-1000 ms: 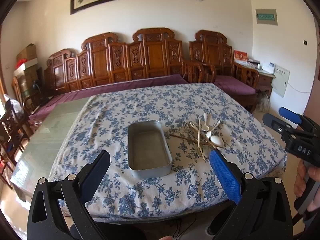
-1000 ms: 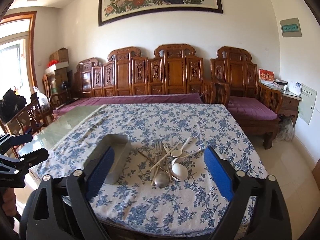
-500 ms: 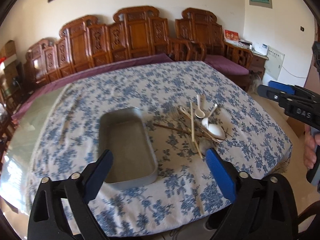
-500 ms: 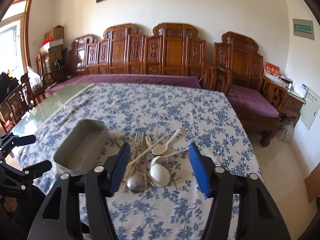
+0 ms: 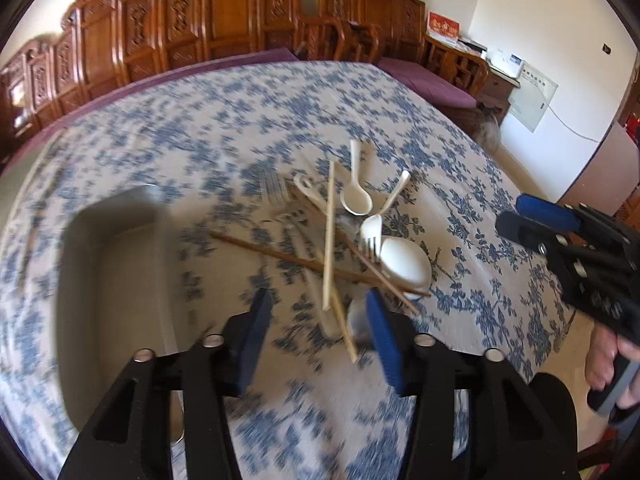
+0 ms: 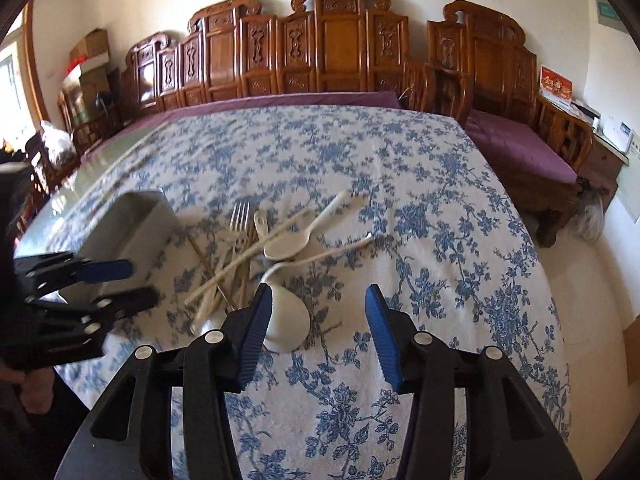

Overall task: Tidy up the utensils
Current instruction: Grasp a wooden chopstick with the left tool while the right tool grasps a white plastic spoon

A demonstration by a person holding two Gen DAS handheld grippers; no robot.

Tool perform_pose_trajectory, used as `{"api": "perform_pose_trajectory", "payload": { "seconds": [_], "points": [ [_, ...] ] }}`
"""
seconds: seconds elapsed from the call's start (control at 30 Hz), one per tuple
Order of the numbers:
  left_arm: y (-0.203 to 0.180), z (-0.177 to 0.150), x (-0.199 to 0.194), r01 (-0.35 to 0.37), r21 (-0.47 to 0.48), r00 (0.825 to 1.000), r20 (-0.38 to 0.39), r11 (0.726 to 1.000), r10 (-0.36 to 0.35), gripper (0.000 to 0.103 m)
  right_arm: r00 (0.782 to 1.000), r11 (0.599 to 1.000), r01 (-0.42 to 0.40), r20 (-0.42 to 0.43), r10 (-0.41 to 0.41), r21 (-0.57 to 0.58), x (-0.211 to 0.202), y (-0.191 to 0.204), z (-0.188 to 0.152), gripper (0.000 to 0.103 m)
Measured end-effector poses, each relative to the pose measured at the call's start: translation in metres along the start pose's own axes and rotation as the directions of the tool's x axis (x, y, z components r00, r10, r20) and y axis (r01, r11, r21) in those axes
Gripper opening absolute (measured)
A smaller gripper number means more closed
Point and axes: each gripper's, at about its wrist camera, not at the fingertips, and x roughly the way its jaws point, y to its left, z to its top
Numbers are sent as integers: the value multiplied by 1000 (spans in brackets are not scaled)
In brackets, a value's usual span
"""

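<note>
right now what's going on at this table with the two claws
A person holds a claw in each hand over a pile of utensils on the floral tablecloth, beside a metal tray. Both claws have just been closing but grip nothing yet. The left claw is low over the near ends of the pale chopsticks; the right claw is at the big white spoon. Nothing visible in the tray so far.
</note>
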Motion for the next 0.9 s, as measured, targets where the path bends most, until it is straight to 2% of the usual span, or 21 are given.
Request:
{"api": "perform_pose_trajectory", "payload": {
  "seconds": [0.07,0.13,0.23,0.43,0.47,0.57,0.77,0.9],
  "points": [
    [-2,5,20,10,-12,1000,-18,1000,-10,36,1000,1000,-3,-16,3,8,3,-2,-3,51],
    [-3,10,33,7,-15,1000,-29,1000,-7,35,1000,1000,-1,-28,1,12,7,-5,-5,51],
    [1,18,50,34,-38,998,-58,999,-36,15,999,999,-10,-36,11,33,11,-10,-6,51],
    [14,22,67,91,-70,990,-101,993,-98,11,999,1000,-1,-38,2,23,14,-7,-3,51],
    [16,22,67,93,-69,990,-96,993,-100,4,999,1000,0,-36,0,20,15,-6,-2,51],
    [19,21,58,97,-66,992,-74,993,-102,4,999,1000,-4,-34,5,13,21,-2,5,51],
    [23,21,23,108,-27,994,-7,994,-109,4,998,1000,-7,-56,8,5,65,6,33,51],
    [28,26,7,123,-31,992,34,992,-122,4,996,1000,1,-86,1,15,102,9,57,43]
  ]
}}
